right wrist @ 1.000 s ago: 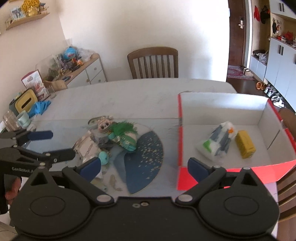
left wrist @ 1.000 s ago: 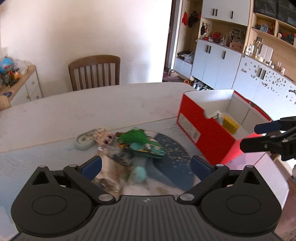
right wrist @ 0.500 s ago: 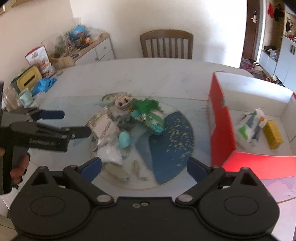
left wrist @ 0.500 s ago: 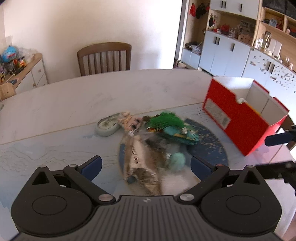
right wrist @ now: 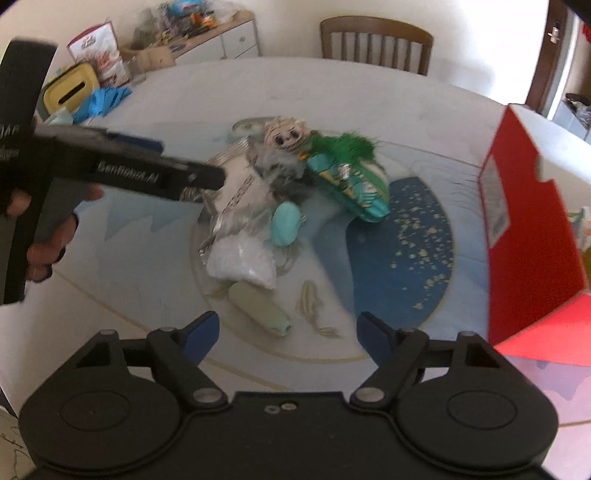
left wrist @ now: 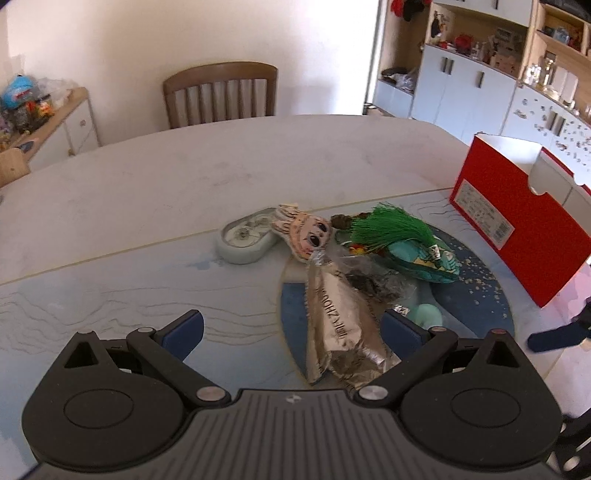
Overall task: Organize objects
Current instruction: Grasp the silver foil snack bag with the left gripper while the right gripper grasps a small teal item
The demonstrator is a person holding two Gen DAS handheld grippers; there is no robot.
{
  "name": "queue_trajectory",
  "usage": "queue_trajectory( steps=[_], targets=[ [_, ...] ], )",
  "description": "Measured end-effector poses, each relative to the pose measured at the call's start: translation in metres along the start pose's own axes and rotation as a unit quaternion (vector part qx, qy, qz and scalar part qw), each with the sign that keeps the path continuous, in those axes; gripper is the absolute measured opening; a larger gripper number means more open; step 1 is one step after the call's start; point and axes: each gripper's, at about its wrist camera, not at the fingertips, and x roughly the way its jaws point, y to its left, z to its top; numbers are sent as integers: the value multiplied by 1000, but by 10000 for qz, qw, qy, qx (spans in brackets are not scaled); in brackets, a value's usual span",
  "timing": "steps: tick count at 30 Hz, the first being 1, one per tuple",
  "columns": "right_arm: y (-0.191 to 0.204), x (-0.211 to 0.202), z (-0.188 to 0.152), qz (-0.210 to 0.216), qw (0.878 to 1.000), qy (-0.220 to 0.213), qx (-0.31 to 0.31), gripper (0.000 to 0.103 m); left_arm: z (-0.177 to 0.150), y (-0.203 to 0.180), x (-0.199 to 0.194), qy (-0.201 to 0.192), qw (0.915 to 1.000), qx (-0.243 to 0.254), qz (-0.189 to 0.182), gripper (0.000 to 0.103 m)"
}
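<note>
A heap of small objects lies on the table mat: a silver foil packet (left wrist: 340,325), a doll's face (left wrist: 306,232), a green tassel (left wrist: 388,229), a teal snack bag (right wrist: 351,181), a teal egg-shaped thing (right wrist: 284,225), a white pouch (right wrist: 240,262) and a pale green tube (right wrist: 258,310). My left gripper (left wrist: 291,328) is open, with the foil packet's near end by its right finger. My right gripper (right wrist: 288,332) is open just before the tube. A red box (left wrist: 517,229) stands at the right.
A grey oval dish (left wrist: 247,240) lies left of the doll's face. A wooden chair (left wrist: 221,92) stands at the table's far side. A sideboard with clutter (right wrist: 184,33) is at the far left. Blue gloves (right wrist: 99,103) and a yellow box (right wrist: 70,92) lie at the table's left edge.
Both grippers have swung left, away from the red box and toward the heap, and come closer to it. Both stay open and empty.
</note>
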Motion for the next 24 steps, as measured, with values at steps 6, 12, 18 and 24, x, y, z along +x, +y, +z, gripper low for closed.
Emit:
queue_trajectory(
  steps=[6,12,18,24],
  targets=[
    [6,14,3,4,9998,90,-203,72,5,-3,16,131,9996,-50,-252,93],
    [13,21,5,79,9990,158,-419,58,9,-6,23,270,9982,-96,-534,71],
    [22,26,2,148,9972,253,-690,43,7,-12,24,343,9972,-61,-657,49],
    [23,28,2,1,9966,210,-796,30,7,-17,21,331,9971,37,-686,39]
  ],
)
